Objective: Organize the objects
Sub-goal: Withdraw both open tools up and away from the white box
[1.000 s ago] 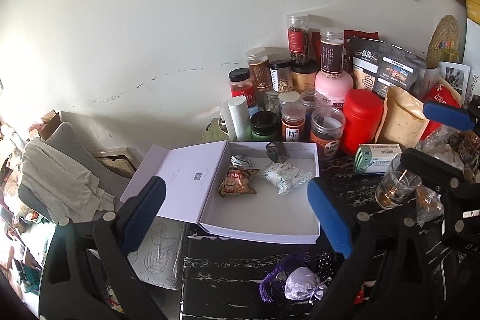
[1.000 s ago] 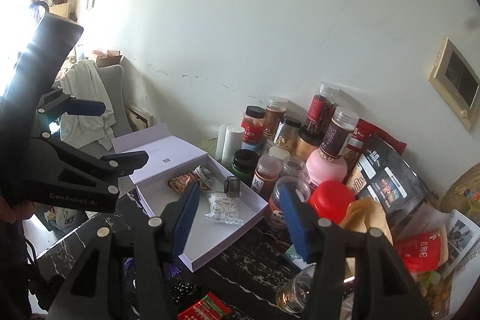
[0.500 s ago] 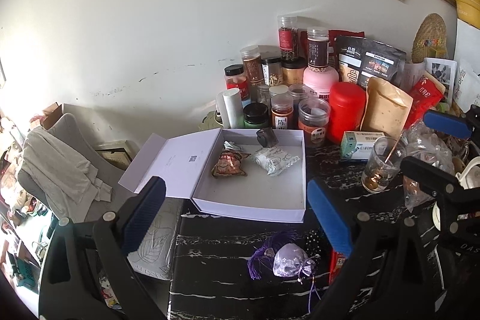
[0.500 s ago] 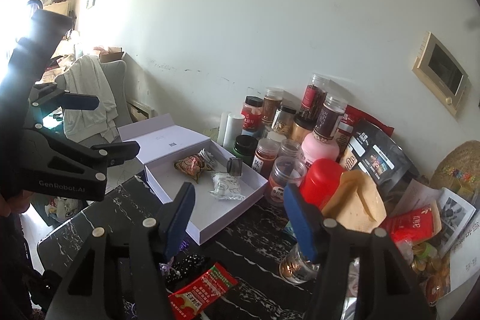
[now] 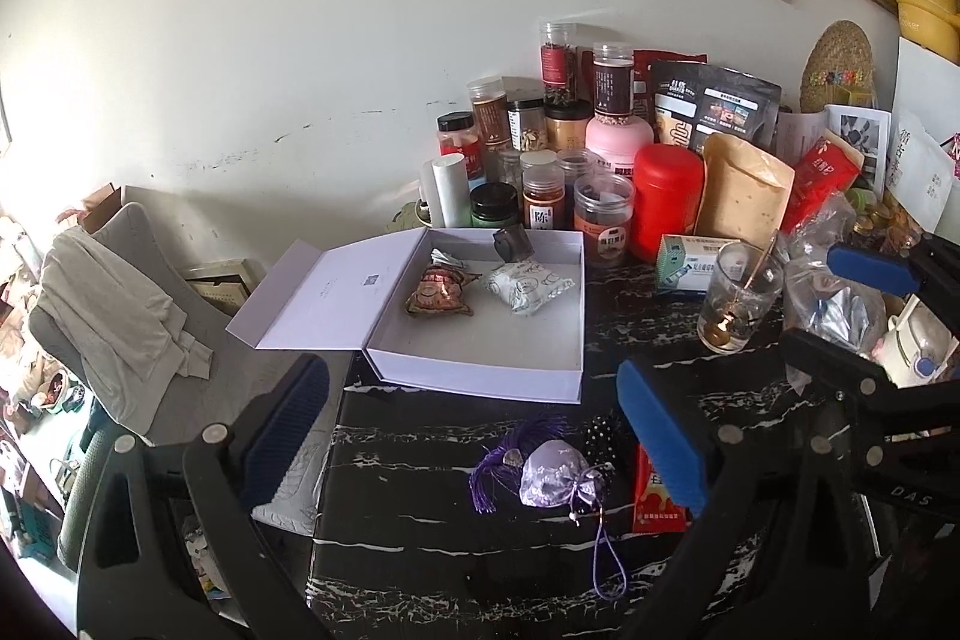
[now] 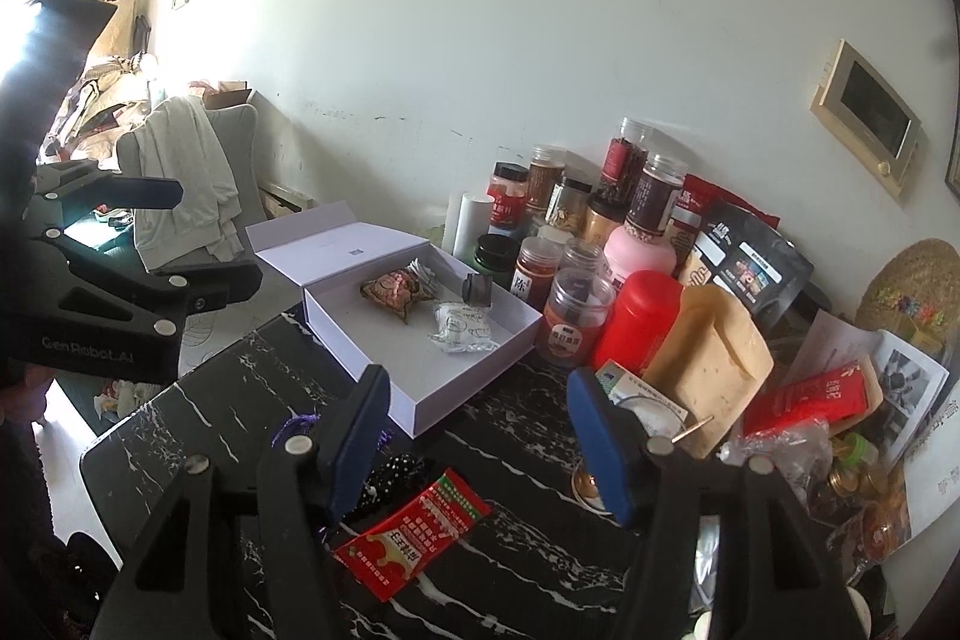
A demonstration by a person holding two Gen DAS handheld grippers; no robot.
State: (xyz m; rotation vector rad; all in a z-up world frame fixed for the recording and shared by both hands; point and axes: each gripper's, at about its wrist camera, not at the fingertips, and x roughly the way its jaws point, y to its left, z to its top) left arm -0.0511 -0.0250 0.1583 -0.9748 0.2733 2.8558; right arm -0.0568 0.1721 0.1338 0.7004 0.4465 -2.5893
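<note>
**Both grippers held open and empty above the black marble table**

We see the black marble table (image 5: 456,538) filling the lower half of both views, its white veins running across the frame. Against the wall (image 5: 300,10) at upper centre stands a crowd of jars and pouches, among them a red canister (image 5: 667,196) and a tan pouch (image 5: 741,193).

The white box (image 5: 480,370) lies open at the centre of the left wrist view, its lid (image 5: 324,292) folded flat toward the left. Inside it we count a brown wrapped packet (image 5: 437,293), a white sachet (image 5: 528,285) just right of that, and a small dark item (image 5: 513,243) at the far wall of the box.

In front of the box, in the lower centre of the left view, lies a purple drawstring pouch (image 5: 555,472) with a tassel, well apart from the box. Right of it a red snack packet (image 6: 414,535) lies flat on the table, showing clearly in the lower centre of the right wrist view. A glass cup (image 5: 738,304) with a stick in it stands to the right of the box.

Our left gripper (image 5: 474,445) frames the pouch from above, its blue pads (image 5: 288,430) spread wide with nothing between them. Our right gripper (image 6: 480,436) is spread about halfway, also empty, with the red packet below its gap. From the left view the right gripper shows at the right edge.
</note>
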